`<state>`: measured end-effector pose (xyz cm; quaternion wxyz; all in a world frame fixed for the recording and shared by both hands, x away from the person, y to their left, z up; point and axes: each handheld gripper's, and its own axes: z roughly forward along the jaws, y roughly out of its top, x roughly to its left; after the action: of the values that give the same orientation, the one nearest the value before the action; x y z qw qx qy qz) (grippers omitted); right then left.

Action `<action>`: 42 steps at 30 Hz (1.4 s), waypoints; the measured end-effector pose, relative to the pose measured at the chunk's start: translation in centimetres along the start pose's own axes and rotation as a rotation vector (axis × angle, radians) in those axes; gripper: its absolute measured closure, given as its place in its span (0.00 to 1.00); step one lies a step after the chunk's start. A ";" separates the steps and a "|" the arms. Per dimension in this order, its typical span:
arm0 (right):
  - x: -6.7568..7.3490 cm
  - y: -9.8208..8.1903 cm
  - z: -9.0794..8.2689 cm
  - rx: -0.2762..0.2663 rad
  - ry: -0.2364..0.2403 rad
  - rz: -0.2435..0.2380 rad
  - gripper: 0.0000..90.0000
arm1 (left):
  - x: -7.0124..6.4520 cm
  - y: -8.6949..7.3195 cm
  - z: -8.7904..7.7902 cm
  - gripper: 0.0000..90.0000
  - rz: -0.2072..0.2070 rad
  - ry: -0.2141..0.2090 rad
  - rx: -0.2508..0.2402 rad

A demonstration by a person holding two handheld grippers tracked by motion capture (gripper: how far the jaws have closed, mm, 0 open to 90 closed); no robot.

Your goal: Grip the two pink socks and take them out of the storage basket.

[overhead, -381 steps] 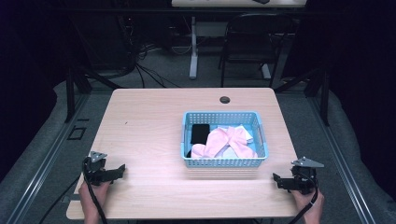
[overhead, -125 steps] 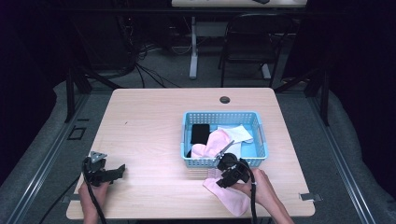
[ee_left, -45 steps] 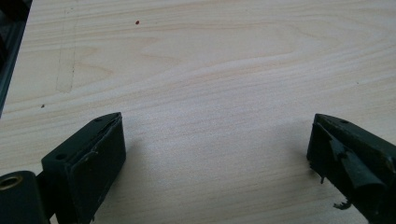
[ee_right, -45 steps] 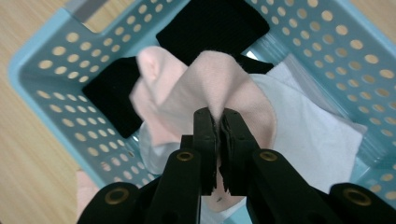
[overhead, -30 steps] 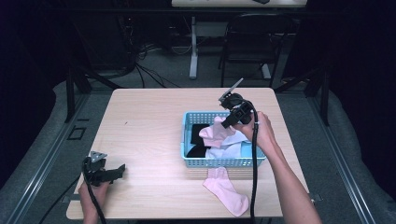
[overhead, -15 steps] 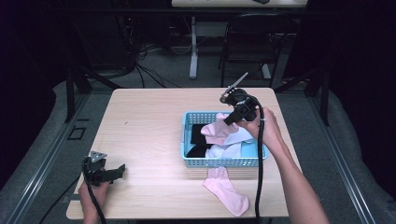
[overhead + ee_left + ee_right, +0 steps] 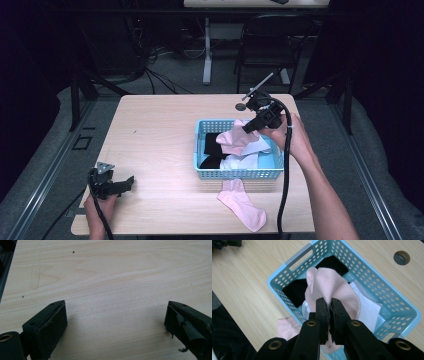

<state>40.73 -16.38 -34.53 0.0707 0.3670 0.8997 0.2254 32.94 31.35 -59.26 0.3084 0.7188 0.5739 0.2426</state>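
Observation:
A light blue perforated basket stands on the right half of the wooden table and holds black and white cloth. Over it, my right gripper is shut on a pink sock, which hangs lifted above the basket. A second pink sock lies flat on the table in front of the basket. My left gripper rests near the table's front left corner, open with only bare wood between its jaws.
A round dark cable port sits in the tabletop behind the basket. Black cloth and white cloth fill the basket. A chair and cables stand on the floor beyond the table.
My right gripper has risen above the basket with the pink sock, drawing it up out of the pile. The left gripper has stayed where it was.

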 end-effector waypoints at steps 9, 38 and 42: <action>1.4 -0.1 -2.0 -0.022 0.024 -0.041 0.95 | 0.0 0.0 0.0 0.05 0.000 0.000 0.000; 9.8 -2.8 -0.5 -0.021 0.143 -0.219 0.95 | 0.0 0.0 0.0 0.05 0.000 0.000 0.000; 10.0 -3.3 0.9 -0.009 0.163 -0.217 0.95 | 0.0 0.0 0.0 0.05 0.000 0.000 0.000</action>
<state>31.68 -11.23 -36.45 0.0229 0.2477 0.9359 0.2494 32.94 31.36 -59.27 0.3084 0.7188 0.5739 0.2424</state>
